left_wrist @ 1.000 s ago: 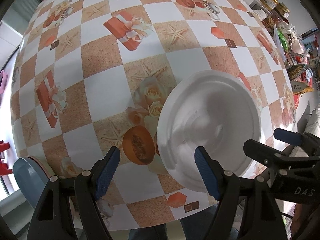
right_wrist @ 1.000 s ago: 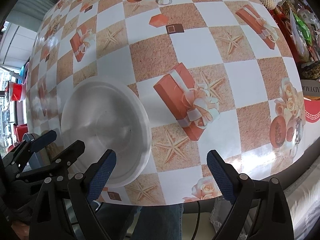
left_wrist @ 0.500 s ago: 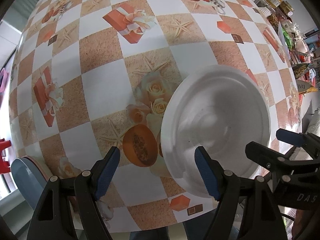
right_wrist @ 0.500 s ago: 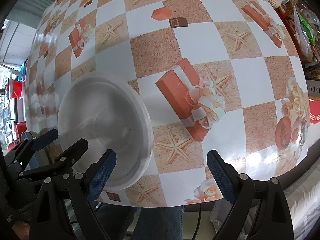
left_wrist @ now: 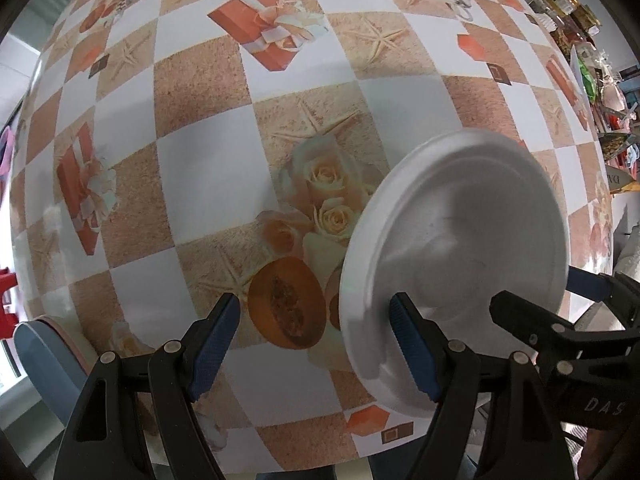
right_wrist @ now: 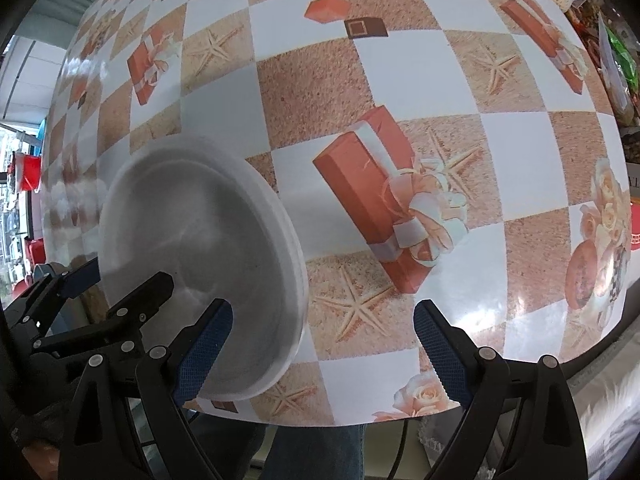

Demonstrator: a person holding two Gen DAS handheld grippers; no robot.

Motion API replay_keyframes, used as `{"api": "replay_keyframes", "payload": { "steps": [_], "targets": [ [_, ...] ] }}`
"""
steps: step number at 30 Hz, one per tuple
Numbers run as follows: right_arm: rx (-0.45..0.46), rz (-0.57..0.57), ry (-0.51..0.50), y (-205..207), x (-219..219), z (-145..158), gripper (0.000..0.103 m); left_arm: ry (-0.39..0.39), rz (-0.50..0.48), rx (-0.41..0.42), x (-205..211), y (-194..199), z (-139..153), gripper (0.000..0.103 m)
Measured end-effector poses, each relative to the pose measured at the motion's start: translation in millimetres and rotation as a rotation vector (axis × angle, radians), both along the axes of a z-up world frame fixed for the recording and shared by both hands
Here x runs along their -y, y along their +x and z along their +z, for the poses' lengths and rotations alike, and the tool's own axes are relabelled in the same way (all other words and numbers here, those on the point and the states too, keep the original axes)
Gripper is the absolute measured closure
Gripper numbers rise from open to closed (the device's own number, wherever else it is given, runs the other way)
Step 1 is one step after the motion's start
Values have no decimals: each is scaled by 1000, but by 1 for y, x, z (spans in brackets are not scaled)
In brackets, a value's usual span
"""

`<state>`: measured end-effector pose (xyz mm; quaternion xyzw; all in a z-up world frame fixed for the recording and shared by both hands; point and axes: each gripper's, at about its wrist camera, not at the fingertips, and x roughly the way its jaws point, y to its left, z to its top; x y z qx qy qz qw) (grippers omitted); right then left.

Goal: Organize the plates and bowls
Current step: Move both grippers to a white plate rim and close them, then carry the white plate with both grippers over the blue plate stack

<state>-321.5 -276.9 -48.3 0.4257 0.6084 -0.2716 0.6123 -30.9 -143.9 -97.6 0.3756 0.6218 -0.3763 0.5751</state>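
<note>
Near the front edge of the checked tabletop (left_wrist: 208, 152) lies 1 white round plate (left_wrist: 472, 240), matte, shallow, with a raised rim. Left gripper (left_wrist: 316, 344) and right gripper (right_wrist: 320, 344) hang above its opposite edges, fingers (left_wrist: 412, 352) apart, gripping nothing.

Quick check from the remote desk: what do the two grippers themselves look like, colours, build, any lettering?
Both match: the left gripper and right gripper have black plastic clamp-style arms with silver rivets and triangular cut-outs, and their fingers carry blue ribbed pads. In the left wrist view, the right gripper's body shows pale letters reading "DAS" before the frame cuts them off. A thin dark cable hangs below the right gripper. Below the table edge, blue denim is visible.
</note>
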Motion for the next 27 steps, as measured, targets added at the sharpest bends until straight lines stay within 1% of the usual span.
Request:
{"api": "replay_keyframes", "payload": {
  "steps": [5, 9, 11, 13, 14, 16, 18, 19, 21, 22, 25, 27],
  "targets": [
    [-14, 3, -5, 3, 2, -6, 10, -4, 2, -13, 14, 2, -8, 23],
    [-20, 3, -18, 4, 5, -8, 11, -6, -23, -15, 27, 1, -9, 23],
    [-15, -1, -11, 4, 14, -8, 35, -4, -37, -11, 31, 0, -10, 27],
    [0, -14, 10, 5, 13, -8, 40, -15, -59, -25, 36, -3, -8, 39],
    [7, -11, 15, 6, 15, -8, 47, -20, -70, -35, 39, -4, -8, 43],
    [20, -4, 20, 11, 14, -7, 54, -26, -84, -51, 46, -8, -7, 57],
    [28, 13, 24, 19, 11, -7, 62, -32, -99, -77, 51, -10, -8, 65],
    [37, 18, 30, 22, 10, -7, 68, -30, -101, -77, 52, -10, -8, 65],
    [34, 39, 30, 32, 6, -6, 74, -34, -94, -86, 52, -6, -9, 68],
    [27, 43, 24, 35, 4, -5, 75, -37, -91, -90, 52, -6, -7, 69],
    [21, 42, 15, 41, 1, -3, 75, -36, -86, -86, 49, -1, -5, 69],
    [20, 48, 22, 48, -2, -3, 75, -34, -69, -77, 32, -1, -4, 69]
  ]
}}
